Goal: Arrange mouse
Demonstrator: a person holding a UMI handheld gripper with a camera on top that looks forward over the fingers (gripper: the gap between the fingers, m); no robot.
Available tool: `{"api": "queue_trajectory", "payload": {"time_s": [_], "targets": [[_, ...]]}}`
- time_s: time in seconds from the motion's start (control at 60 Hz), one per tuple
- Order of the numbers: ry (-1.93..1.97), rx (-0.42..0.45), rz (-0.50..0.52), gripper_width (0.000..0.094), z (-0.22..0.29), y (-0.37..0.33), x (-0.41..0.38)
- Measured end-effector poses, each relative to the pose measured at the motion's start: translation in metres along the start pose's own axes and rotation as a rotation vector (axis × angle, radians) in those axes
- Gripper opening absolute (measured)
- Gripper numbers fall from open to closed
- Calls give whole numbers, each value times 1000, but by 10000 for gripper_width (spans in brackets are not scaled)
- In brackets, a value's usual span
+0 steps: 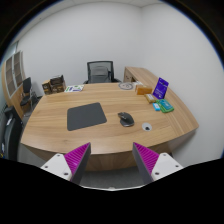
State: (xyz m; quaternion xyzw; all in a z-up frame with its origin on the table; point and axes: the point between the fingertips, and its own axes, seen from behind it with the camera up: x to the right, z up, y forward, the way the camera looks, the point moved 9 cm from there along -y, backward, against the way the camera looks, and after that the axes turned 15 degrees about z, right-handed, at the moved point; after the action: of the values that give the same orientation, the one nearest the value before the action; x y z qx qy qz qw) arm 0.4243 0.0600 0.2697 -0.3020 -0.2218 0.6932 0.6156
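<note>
My tool (pixel 110 160) hung with fingers apart above the surface (pixel 60 135), mouse (pixel 125 119) at one o'clock beside the mousepad (pixel 86 116); best descend squarely over it.

Looks like we're sitting in a small office or meeting room. A big wooden desk (pixel 70 135) is filling the space, a black office chair (pixel 99 71) is waiting at its far edge, and plain white walls (pixel 80 35) are closing it in.
</note>
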Motion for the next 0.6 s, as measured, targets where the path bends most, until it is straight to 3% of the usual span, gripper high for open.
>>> {"api": "queue_trajectory", "payload": {"time_s": [0.6], "targets": [[-29,-12,-10,858,13,49,99]]}}
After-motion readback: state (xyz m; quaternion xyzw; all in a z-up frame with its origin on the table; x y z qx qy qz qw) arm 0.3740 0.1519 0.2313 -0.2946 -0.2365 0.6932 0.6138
